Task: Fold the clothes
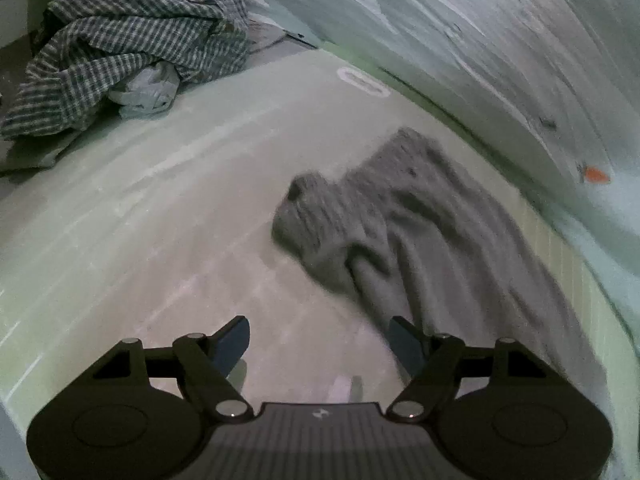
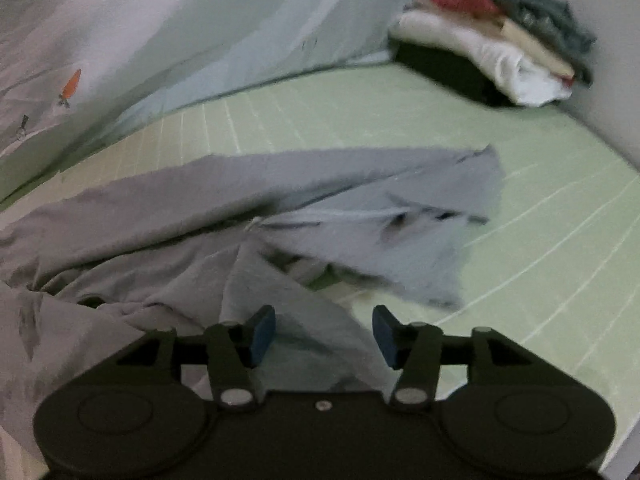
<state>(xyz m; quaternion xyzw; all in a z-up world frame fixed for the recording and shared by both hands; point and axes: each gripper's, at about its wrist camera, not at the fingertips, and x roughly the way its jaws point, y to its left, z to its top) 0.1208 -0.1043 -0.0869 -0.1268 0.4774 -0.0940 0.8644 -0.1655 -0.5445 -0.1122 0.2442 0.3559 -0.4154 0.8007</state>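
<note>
Grey soft-fabric garment [image 2: 248, 216]: spread crumpled across mid-frame on pale green lined bed sheet [image 2: 520, 208], apparently laid out for folding. Right gripper [image 2: 324, 334]: jaws apart, gripping nothing. Left gripper [image 1: 320, 344]: jaws wide, empty. Folded clothes stack [image 2: 500, 40]: upper right, set aside, seemingly finished.

The right tool [image 2: 324, 334], jaws apart, hangs over a rumpled grey garment [image 2: 248, 216] on the green sheet [image 2: 520, 208].
</note>
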